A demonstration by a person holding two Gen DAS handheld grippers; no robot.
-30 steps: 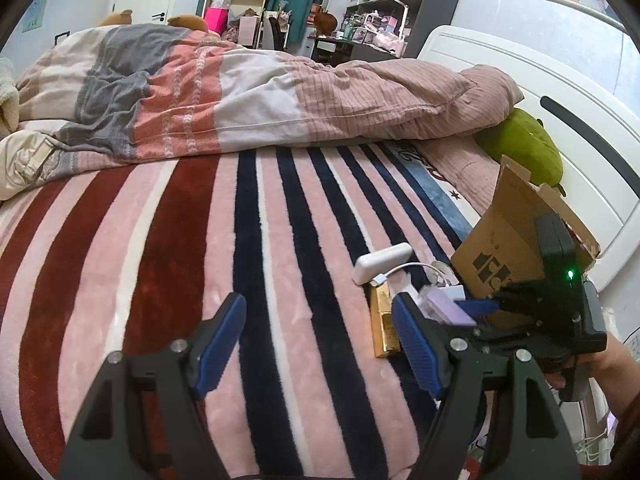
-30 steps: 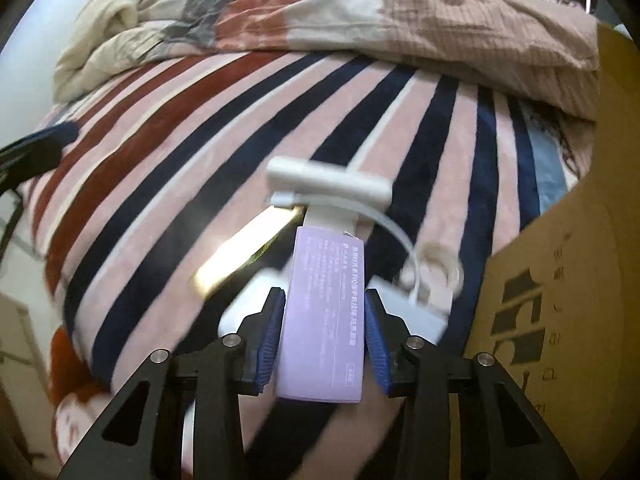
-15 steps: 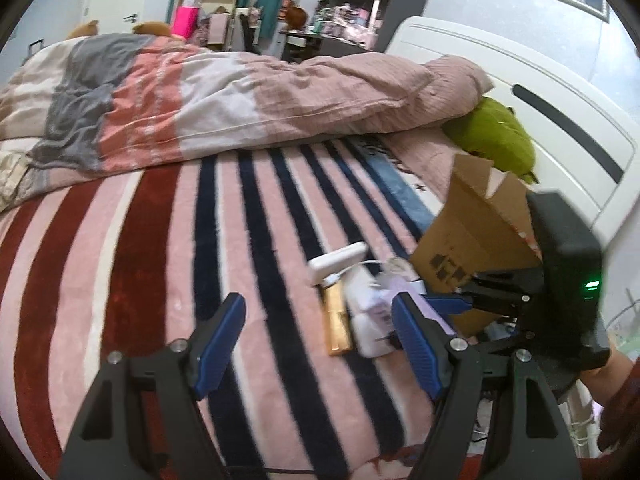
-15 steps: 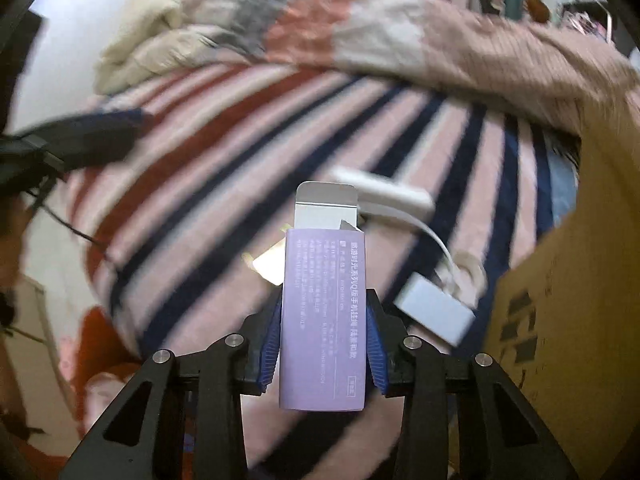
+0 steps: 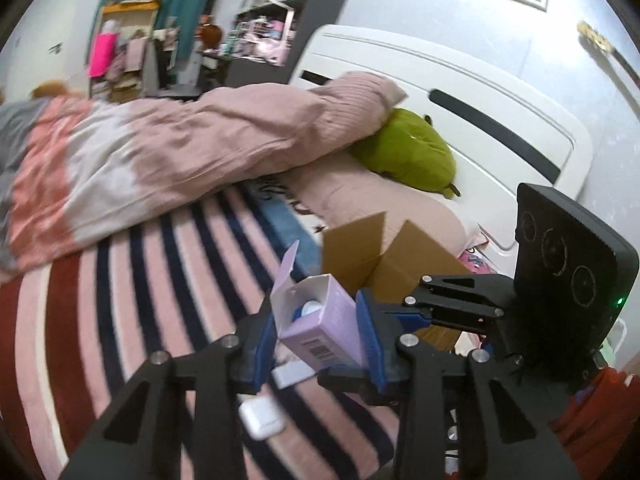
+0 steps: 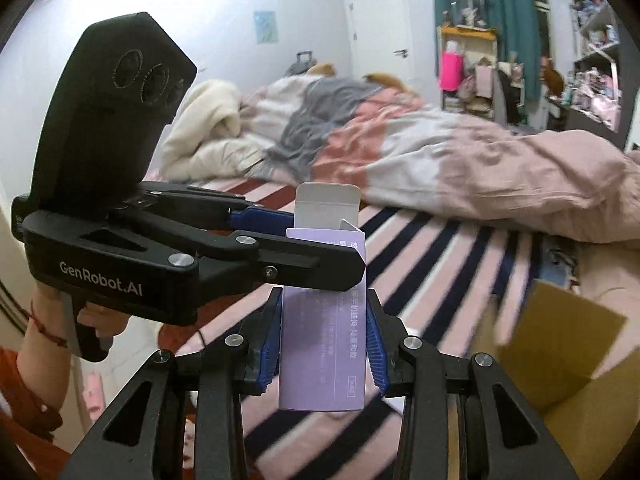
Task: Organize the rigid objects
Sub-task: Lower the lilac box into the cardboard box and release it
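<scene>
A small purple carton (image 6: 324, 344) with its top flap open is held in the air above the striped bed. My right gripper (image 6: 323, 340) is shut on its lower sides. My left gripper (image 5: 316, 328) has its blue pads on either side of the same carton (image 5: 320, 328) near its open end, where a blue and white item shows inside. In the right wrist view the left gripper (image 6: 312, 248) comes in from the left across the carton. The open cardboard box (image 5: 384, 264) stands just behind the carton.
A white charger case (image 5: 262, 416) and a white adapter (image 5: 292, 374) lie on the striped blanket (image 5: 120, 300) below the grippers. A rumpled quilt (image 5: 180, 152), a green plush (image 5: 408, 156) and the white headboard (image 5: 480, 120) lie beyond. The cardboard box also shows at the lower right of the right wrist view (image 6: 560, 368).
My right gripper lifted the purple carton off the bed and up to the left gripper. My left gripper, wide open before, has closed in around the carton's upper end.
</scene>
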